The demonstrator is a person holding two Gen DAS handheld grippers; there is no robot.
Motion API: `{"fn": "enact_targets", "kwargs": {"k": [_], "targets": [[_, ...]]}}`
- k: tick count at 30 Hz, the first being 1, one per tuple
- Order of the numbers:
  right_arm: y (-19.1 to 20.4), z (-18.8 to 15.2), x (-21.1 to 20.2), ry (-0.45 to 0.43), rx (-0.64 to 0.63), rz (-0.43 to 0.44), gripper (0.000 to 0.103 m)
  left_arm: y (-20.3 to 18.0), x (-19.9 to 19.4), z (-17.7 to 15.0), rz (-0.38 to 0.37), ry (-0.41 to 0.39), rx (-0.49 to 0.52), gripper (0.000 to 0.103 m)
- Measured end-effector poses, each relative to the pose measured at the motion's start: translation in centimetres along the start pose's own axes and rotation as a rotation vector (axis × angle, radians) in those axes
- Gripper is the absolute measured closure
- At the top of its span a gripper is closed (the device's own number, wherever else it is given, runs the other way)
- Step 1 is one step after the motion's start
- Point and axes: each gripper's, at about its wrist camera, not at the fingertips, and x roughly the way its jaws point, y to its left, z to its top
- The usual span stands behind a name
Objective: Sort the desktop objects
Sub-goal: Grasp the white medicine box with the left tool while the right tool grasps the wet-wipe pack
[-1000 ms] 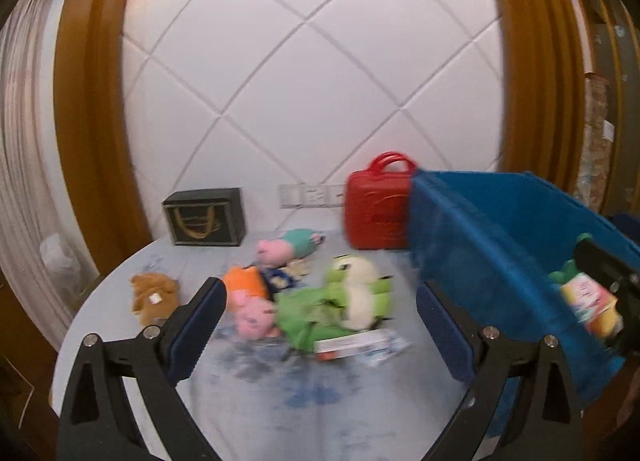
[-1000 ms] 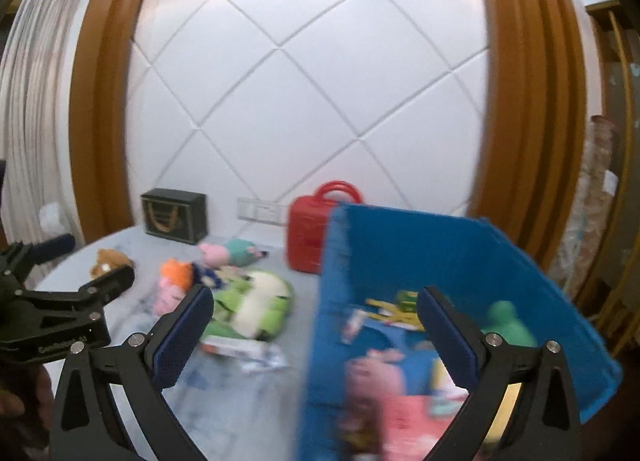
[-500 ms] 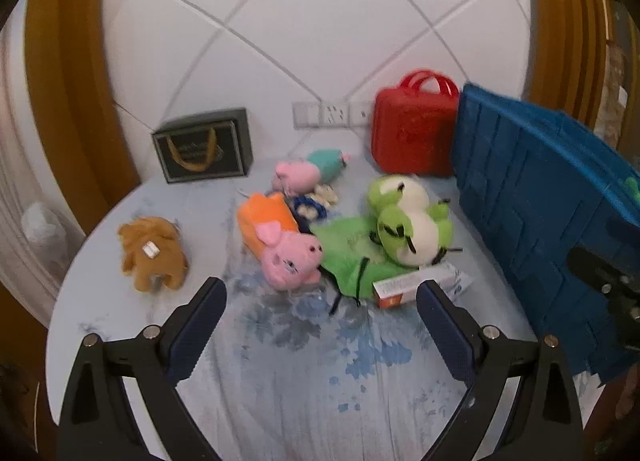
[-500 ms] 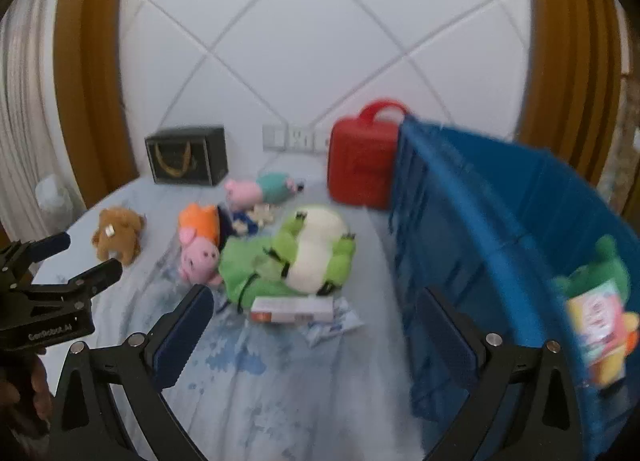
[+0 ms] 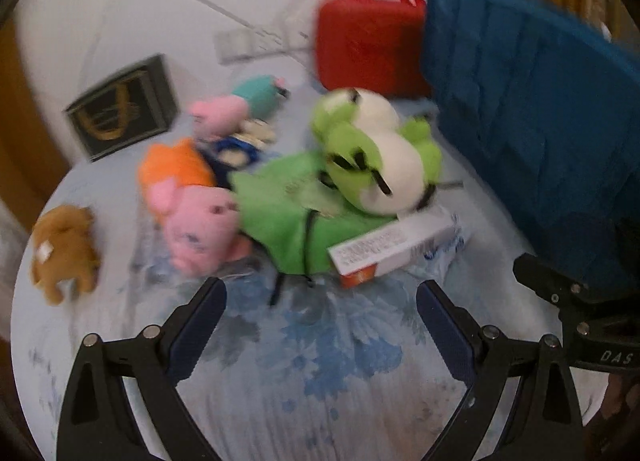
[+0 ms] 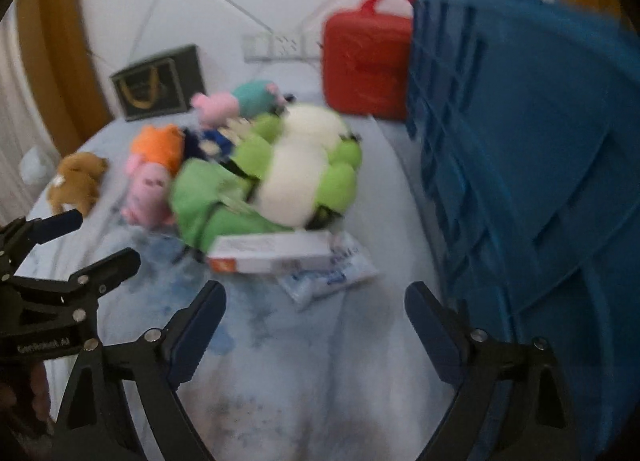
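A pile of toys lies mid-table: a green and white frog plush (image 5: 376, 157) (image 6: 304, 165) on green cloth, a pink pig in orange (image 5: 188, 205) (image 6: 152, 177), a second pig in teal (image 5: 240, 105) (image 6: 236, 101), and a brown bear (image 5: 64, 253) (image 6: 76, 181) at the left. A white box with an orange end (image 5: 392, 249) (image 6: 272, 251) lies nearest, on a plastic packet (image 6: 332, 269). My left gripper (image 5: 320, 317) is open and empty just before the pile. My right gripper (image 6: 316, 321) is open and empty before the box. A blue crate (image 5: 532, 101) (image 6: 520, 165) stands at the right.
A red case (image 5: 368, 37) (image 6: 364, 61) stands at the back beside the crate. A dark gift box (image 5: 124, 117) (image 6: 156, 85) stands at the back left against the white padded wall. The round table has a blue flowered cloth (image 5: 340, 361).
Both grippers have tipped down and moved closer to the toy pile. The crate's inside has left the right wrist view; only its outer wall shows now.
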Motion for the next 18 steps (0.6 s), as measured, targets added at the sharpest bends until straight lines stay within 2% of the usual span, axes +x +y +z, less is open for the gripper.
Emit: {"fn": "enact_targets", "kwargs": {"k": [3,9,11,13,18], "targets": [[-0.6,-0.8,2.1,0.039,0.032,-0.025,0.011,-1.1,2.9,0.7,-0.044,0.023,0.068,0.006],[-1.0,-2.7,4.3,0.057,0.120,-0.098,0.011,-3.9,9.1,1.9,-0.148,0.055,0.244,0.006],[-1.3,-3.2,5.0,0.074,0.146,-0.125,0.011,-4.5,10.9,2.0,-0.168,0.070,0.269,0.010],[-1.7,-3.6,5.7,0.084,0.180,-0.137,0.011,-4.5,12.5,2.0,-0.166,0.096,0.276,0.030],[-1.4,-2.8,7.2,0.084,0.220,-0.136,0.011,-1.7,12.6,1.6,-0.222,0.083,0.173,0.036]]}}
